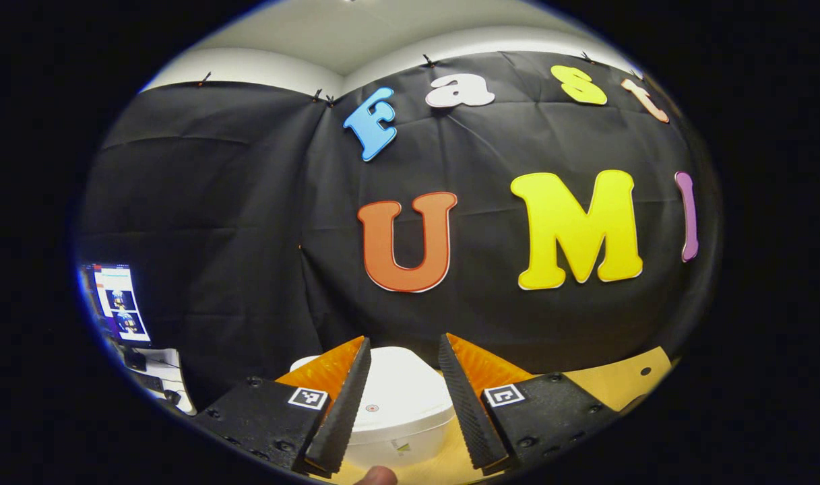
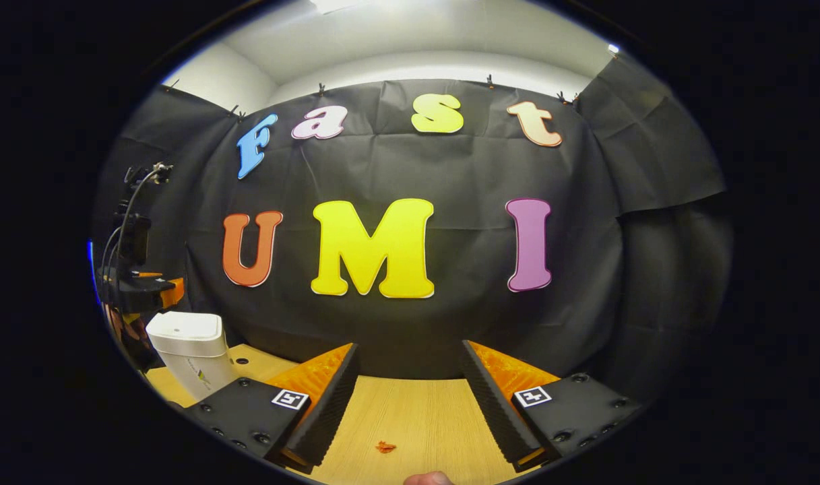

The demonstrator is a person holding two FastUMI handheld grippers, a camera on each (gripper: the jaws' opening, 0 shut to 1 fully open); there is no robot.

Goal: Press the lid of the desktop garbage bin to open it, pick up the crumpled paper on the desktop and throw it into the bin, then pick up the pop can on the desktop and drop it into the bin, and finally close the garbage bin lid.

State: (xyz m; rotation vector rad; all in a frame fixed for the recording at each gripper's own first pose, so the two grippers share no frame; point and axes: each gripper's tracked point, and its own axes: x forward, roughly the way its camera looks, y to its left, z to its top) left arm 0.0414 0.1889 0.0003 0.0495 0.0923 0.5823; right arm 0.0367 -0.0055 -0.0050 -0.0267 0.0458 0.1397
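Holding both tongs open, we have the left tongs [image 1: 404, 403] just above the closed lid [image 1: 399, 391] of the garbage bin [image 2: 191, 350], which stands on the counter [image 2: 416, 411]; the right tongs [image 2: 406, 404] hang over bare wood with nothing between them, beside a small orange scrap [image 2: 385, 446]. We think a press off the lid's centre may tip or push the light bin instead of opening it.
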